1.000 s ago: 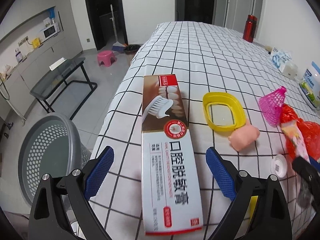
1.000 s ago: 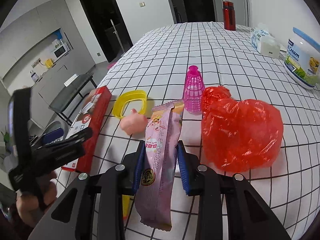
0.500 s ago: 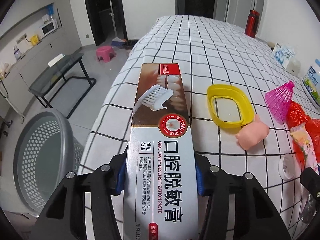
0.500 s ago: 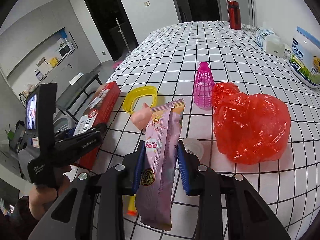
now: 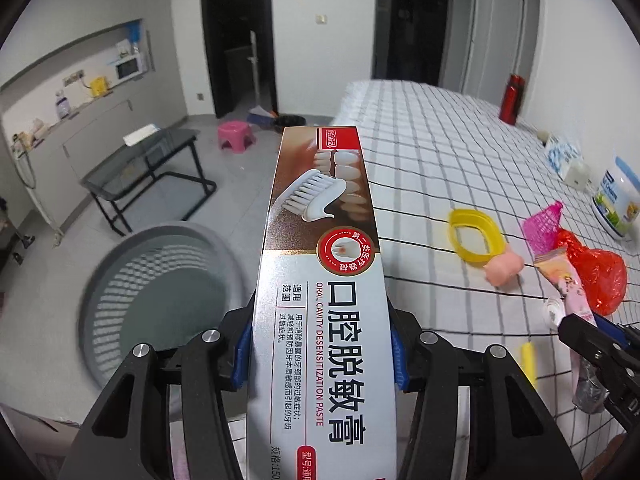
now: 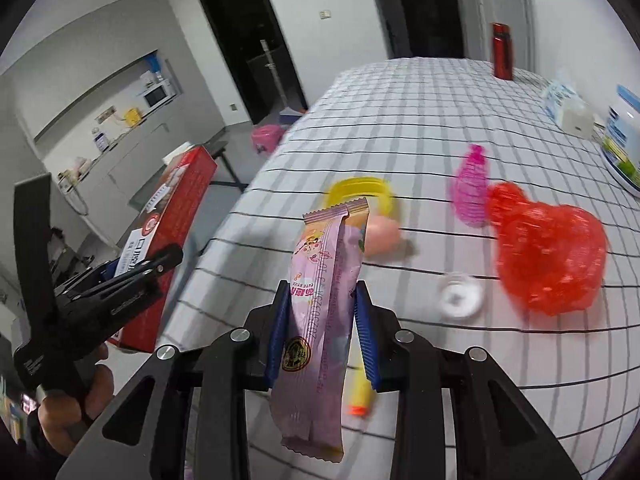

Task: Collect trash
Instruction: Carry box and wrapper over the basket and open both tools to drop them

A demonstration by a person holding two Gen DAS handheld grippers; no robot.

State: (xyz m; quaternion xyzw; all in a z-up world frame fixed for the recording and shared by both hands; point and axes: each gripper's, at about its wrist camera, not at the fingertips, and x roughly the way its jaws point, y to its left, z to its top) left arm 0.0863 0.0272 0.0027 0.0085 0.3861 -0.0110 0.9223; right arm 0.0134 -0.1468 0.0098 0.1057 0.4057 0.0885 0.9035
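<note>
My left gripper [image 5: 320,354] is shut on a long toothpaste box [image 5: 320,280], its blue pads pressed on both long sides. The box hangs off the table's left edge, beside a grey laundry-style basket [image 5: 160,300] on the floor. My right gripper [image 6: 322,336] is shut on a pink snack wrapper [image 6: 324,280], held upright above the checked tablecloth [image 6: 400,120]. The right wrist view shows the toothpaste box [image 6: 172,220] at left, in the left gripper [image 6: 120,276] held by a hand.
On the cloth lie a red plastic bag [image 6: 548,256], a pink net cone [image 6: 470,192], a yellow ring [image 6: 360,188], a pink soft lump [image 6: 382,236], a white cap [image 6: 460,300] and a yellow tube [image 6: 358,396]. A red bottle [image 6: 502,52] and tubs stand far right.
The left jaws closed on the toothpaste box, then lifted it off the cloth and swung it left toward the basket. The right gripper raised the wrapper and moved left.
</note>
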